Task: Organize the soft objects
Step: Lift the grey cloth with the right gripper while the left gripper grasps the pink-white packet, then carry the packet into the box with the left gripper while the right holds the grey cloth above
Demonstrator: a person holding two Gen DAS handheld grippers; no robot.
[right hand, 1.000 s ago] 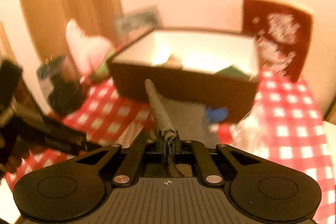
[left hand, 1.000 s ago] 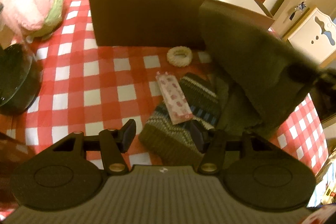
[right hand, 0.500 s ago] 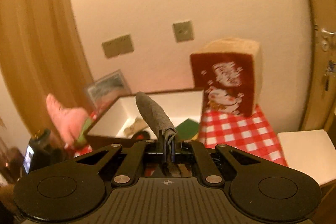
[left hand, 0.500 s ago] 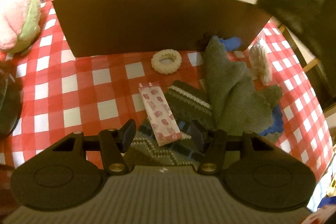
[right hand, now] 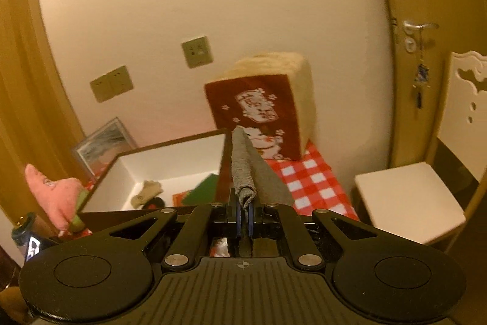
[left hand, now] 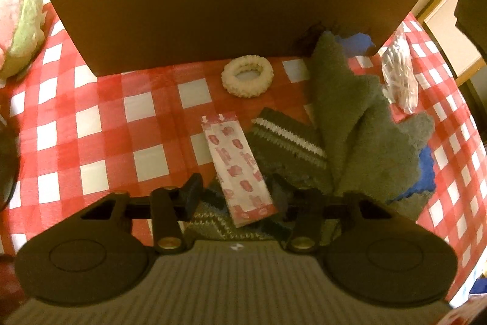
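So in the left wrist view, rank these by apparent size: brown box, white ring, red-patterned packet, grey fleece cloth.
1. Brown box
2. Grey fleece cloth
3. Red-patterned packet, though nearer the camera
4. White ring

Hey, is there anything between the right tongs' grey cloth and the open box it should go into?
Nothing visible. The right tongs are shut on the grey cloth, held up in the air above the box's near wall. The open box lies ahead and below to the left, its top uncovered.
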